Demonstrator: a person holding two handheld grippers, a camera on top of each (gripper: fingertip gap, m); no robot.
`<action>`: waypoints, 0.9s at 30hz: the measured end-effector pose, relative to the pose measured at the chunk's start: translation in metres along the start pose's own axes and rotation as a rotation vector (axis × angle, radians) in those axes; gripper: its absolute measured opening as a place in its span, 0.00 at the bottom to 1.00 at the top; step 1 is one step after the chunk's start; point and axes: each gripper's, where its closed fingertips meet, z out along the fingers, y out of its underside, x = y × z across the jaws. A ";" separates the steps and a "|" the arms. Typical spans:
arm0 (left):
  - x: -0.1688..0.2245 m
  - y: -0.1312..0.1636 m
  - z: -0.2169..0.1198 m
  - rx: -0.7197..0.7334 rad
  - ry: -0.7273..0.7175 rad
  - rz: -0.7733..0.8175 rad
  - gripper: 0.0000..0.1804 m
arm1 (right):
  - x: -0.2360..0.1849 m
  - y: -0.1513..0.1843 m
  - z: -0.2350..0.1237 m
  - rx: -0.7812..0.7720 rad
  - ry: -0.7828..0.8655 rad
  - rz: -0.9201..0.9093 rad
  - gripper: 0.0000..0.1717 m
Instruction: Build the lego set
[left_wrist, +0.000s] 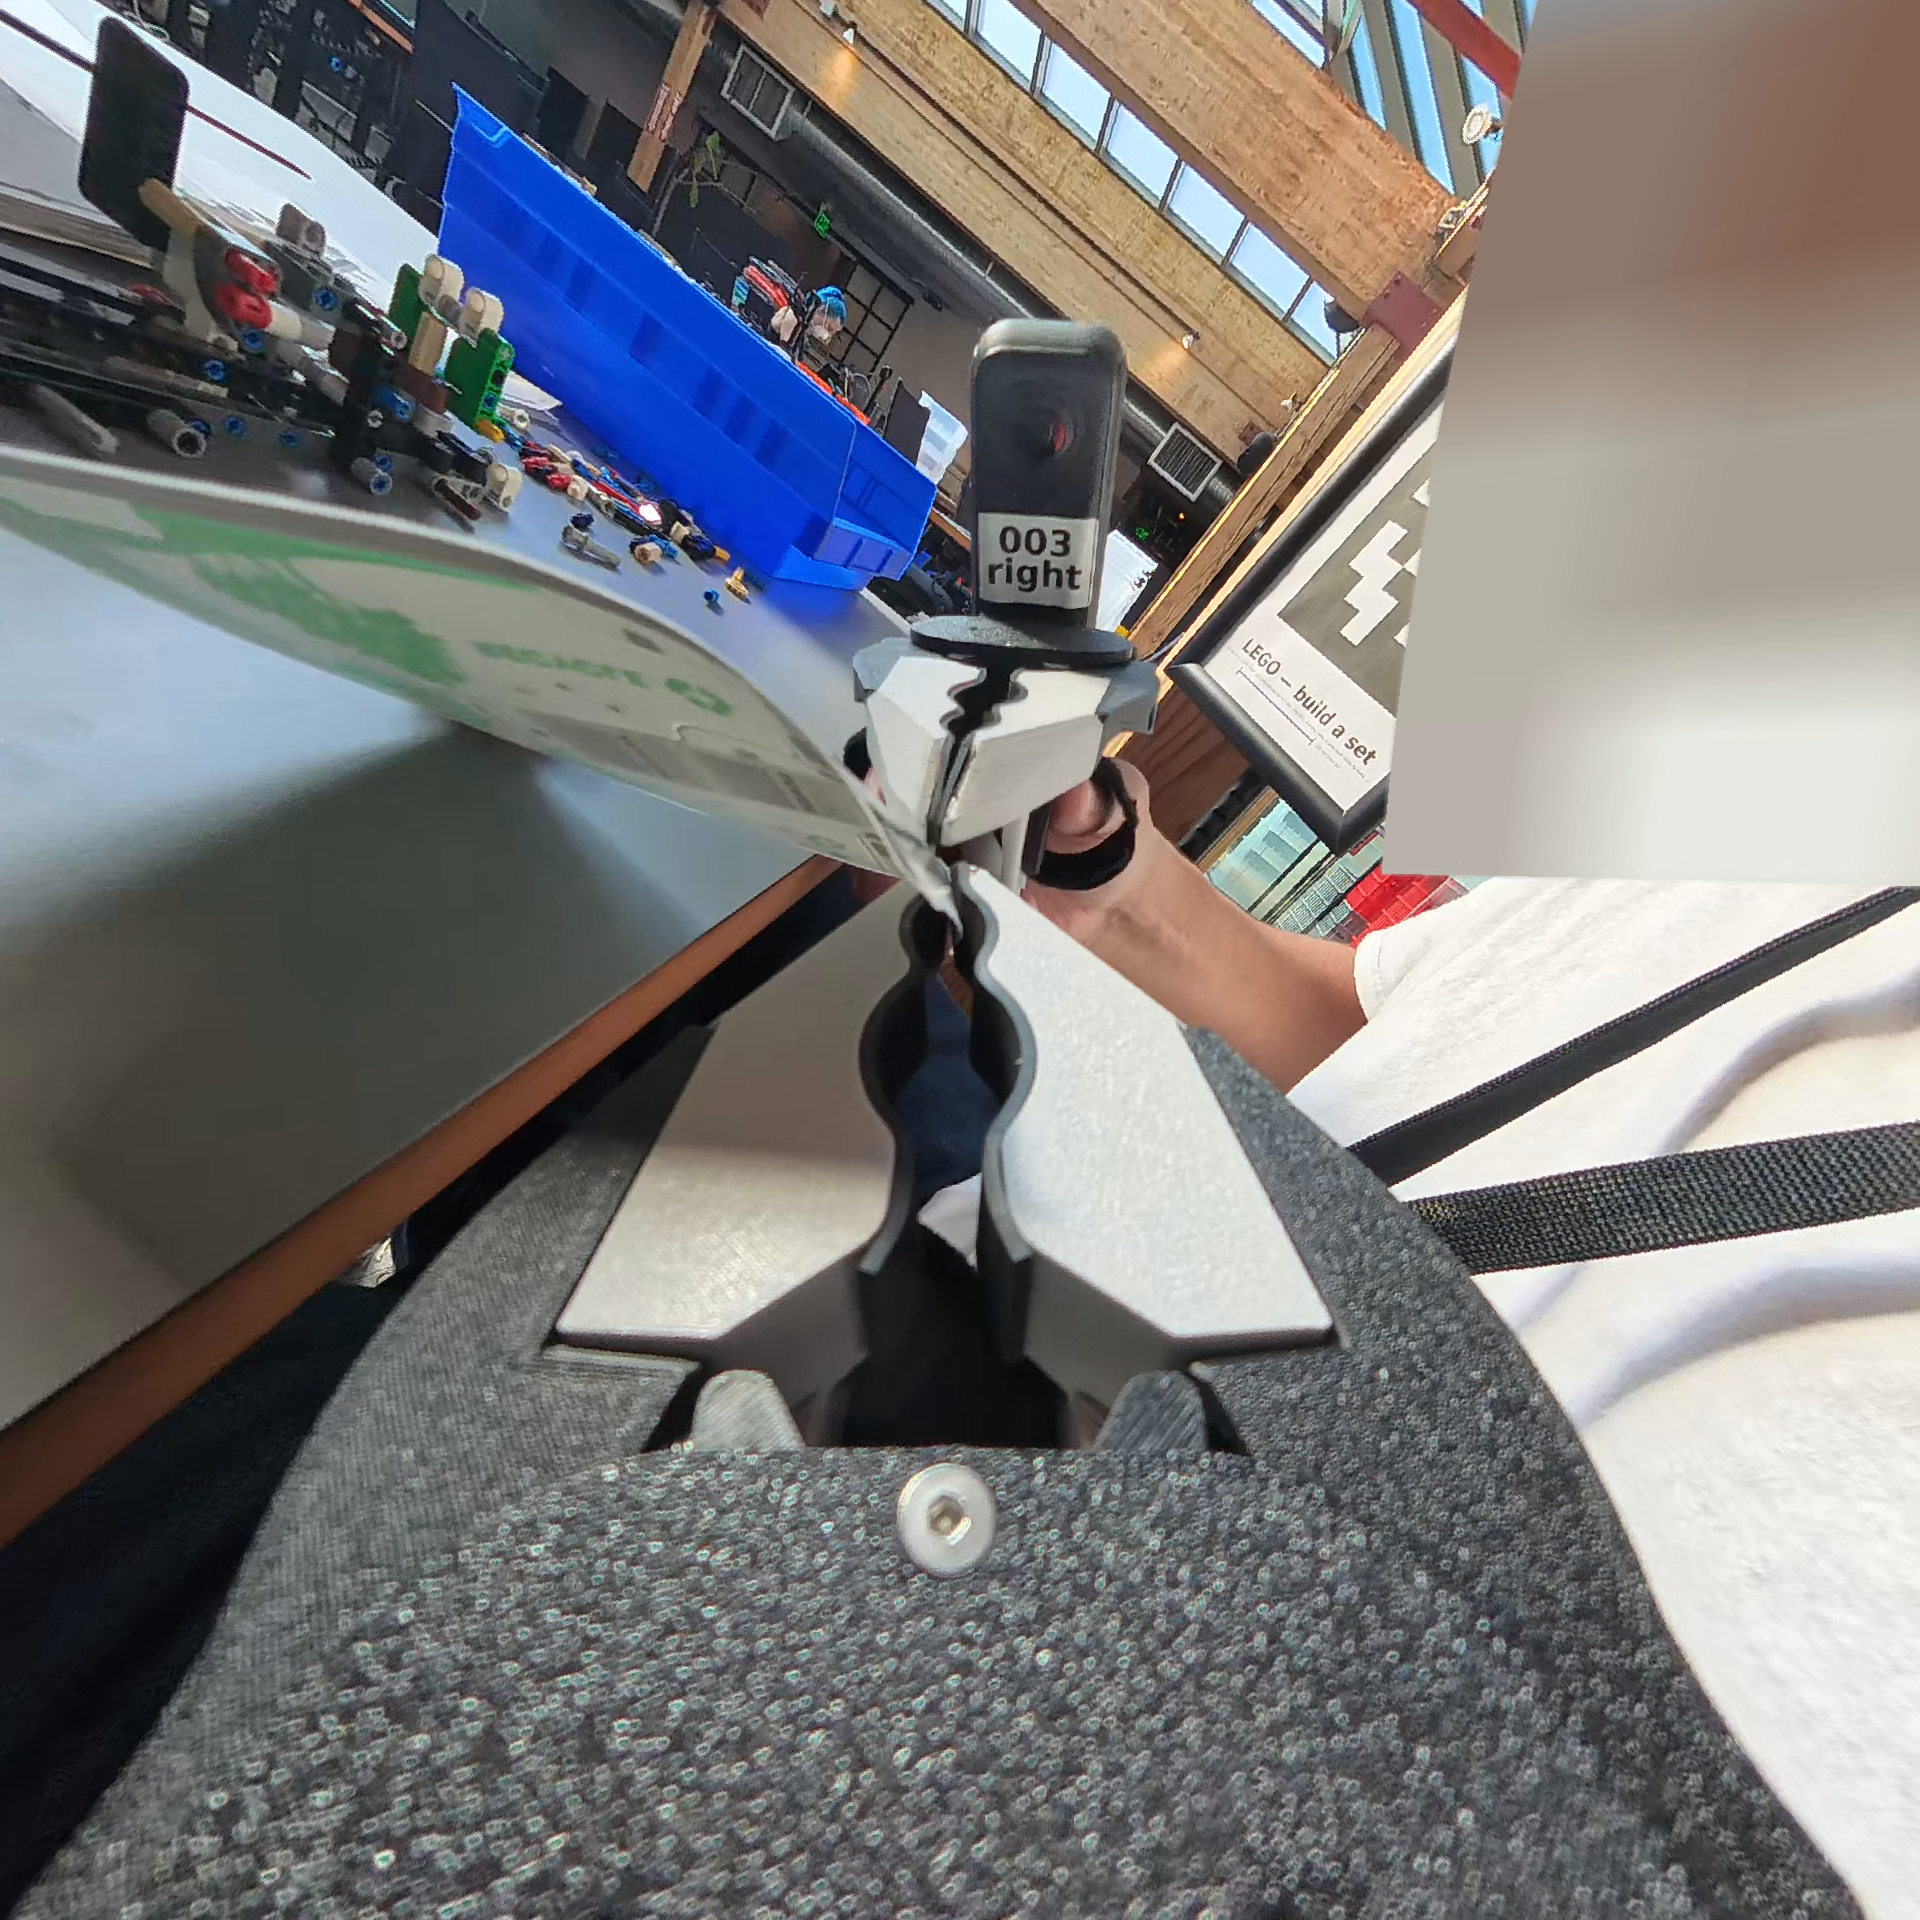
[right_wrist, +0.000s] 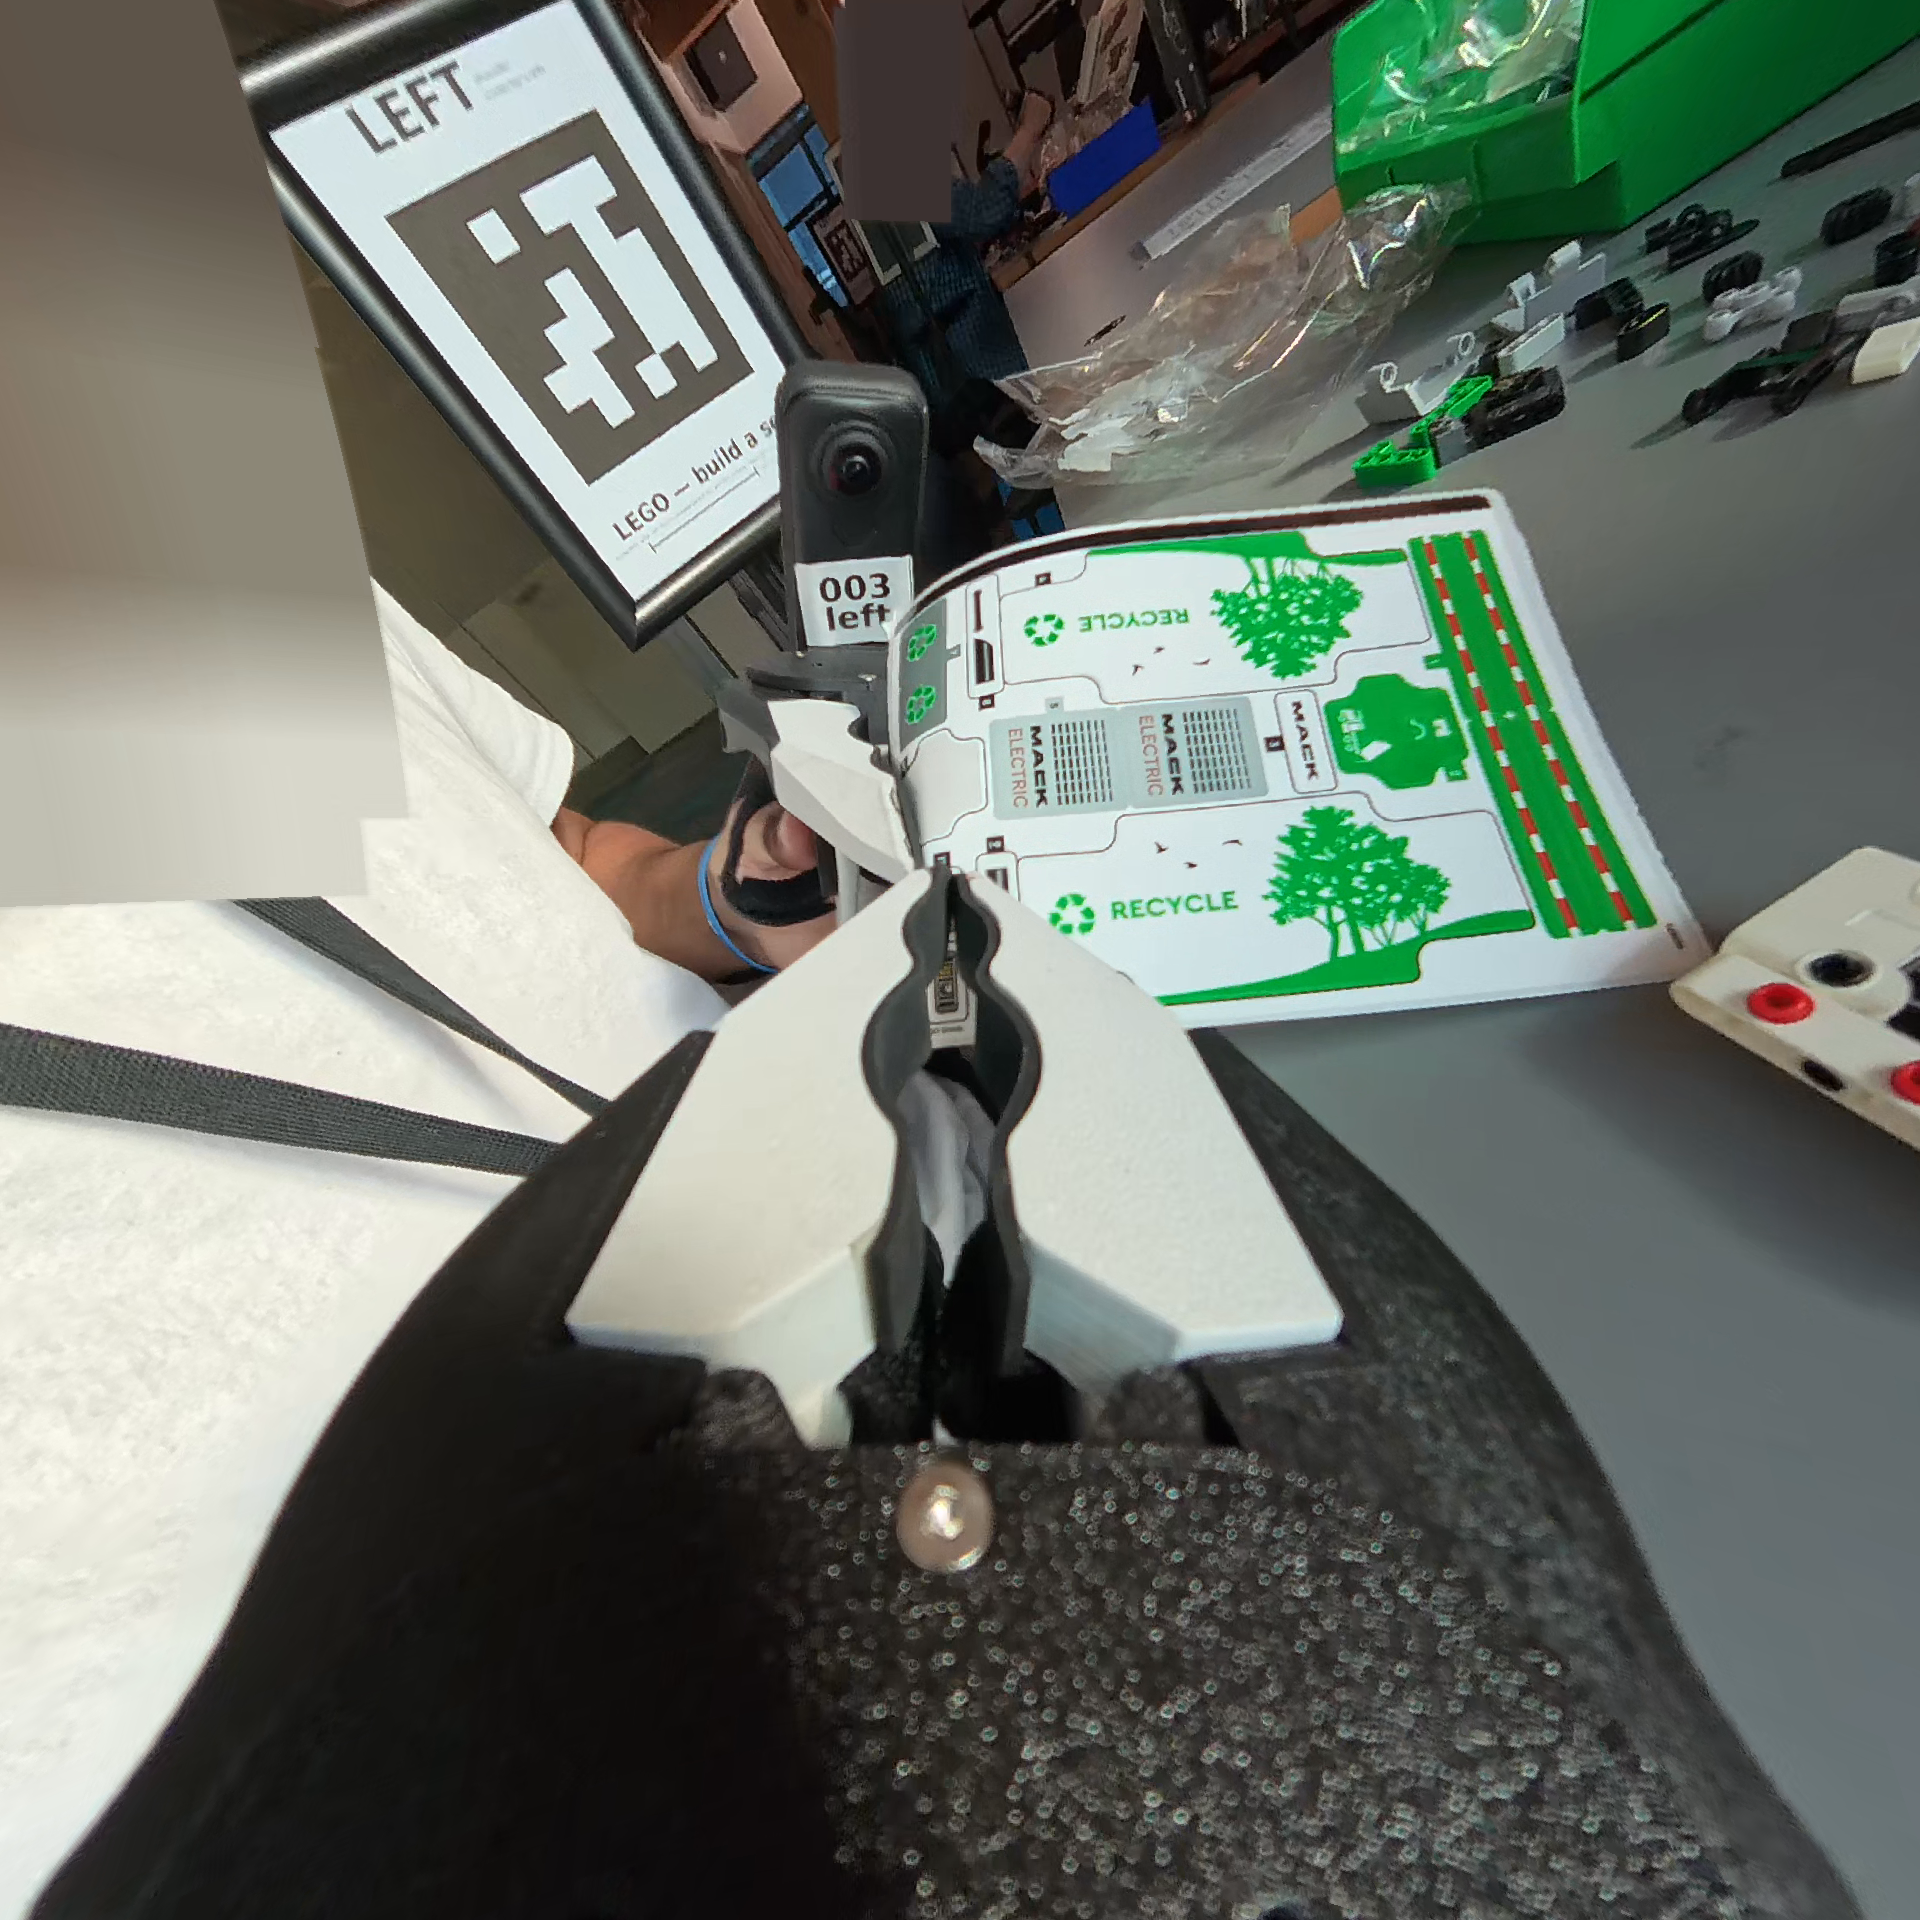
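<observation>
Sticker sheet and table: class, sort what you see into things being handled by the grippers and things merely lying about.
Being handled:
- white sticker sheet printed in green, near edge lifted off the grey table
- left gripper, shut on the sheet's edge
- right gripper, shut on the same edge

Lying about:
- blue plastic bin
- loose small building parts
- crumpled clear plastic bags
- green box
- cream block with red sockets
</observation>
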 end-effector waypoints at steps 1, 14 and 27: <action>0.000 0.000 0.000 0.002 0.001 -0.001 0.00 | -0.003 0.003 0.003 -0.024 0.000 -0.028 0.00; 0.006 -0.007 0.003 0.038 0.060 -0.009 0.00 | -0.011 0.001 0.005 0.009 -0.079 0.030 0.03; 0.008 -0.008 0.009 0.009 0.064 0.079 0.00 | -0.012 -0.002 0.000 0.076 -0.236 0.249 0.02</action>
